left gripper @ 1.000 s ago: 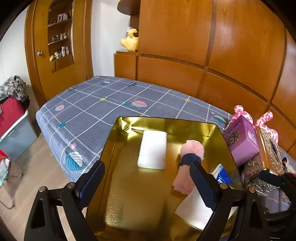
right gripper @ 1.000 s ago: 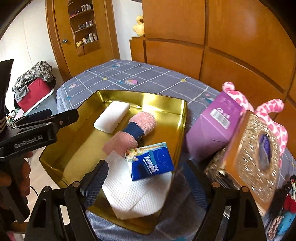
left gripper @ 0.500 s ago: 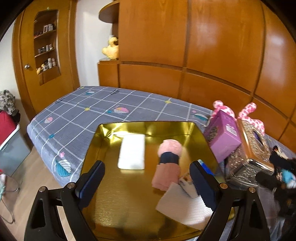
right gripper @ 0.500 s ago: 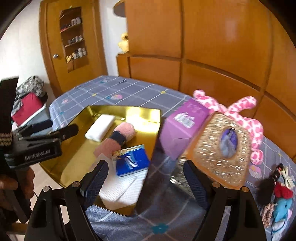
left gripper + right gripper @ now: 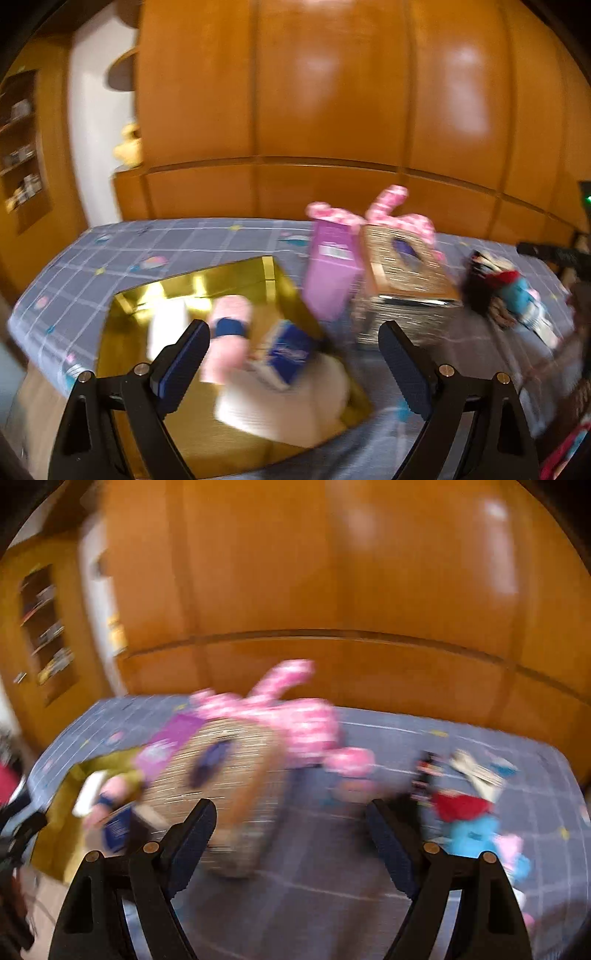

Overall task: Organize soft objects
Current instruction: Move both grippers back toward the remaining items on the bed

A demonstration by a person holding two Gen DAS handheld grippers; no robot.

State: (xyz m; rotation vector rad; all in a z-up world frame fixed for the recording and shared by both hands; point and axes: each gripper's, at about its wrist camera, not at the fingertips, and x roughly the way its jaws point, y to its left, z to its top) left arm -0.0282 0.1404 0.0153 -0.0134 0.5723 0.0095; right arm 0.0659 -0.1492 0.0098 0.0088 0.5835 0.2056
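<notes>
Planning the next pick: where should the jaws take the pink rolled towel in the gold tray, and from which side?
Grip the pink rolled towel across its middle, at the dark blue band, coming from above. It lies flat in the gold tray with its long sides exposed; the tissue pack crowds one side, so come straight down. The frames are blurred; treat this as tentative.

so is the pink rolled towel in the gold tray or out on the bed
In the tray. The pink rolled towel with its dark blue band lies inside the gold tray, beside the blue tissue pack on a white cloth.
</notes>
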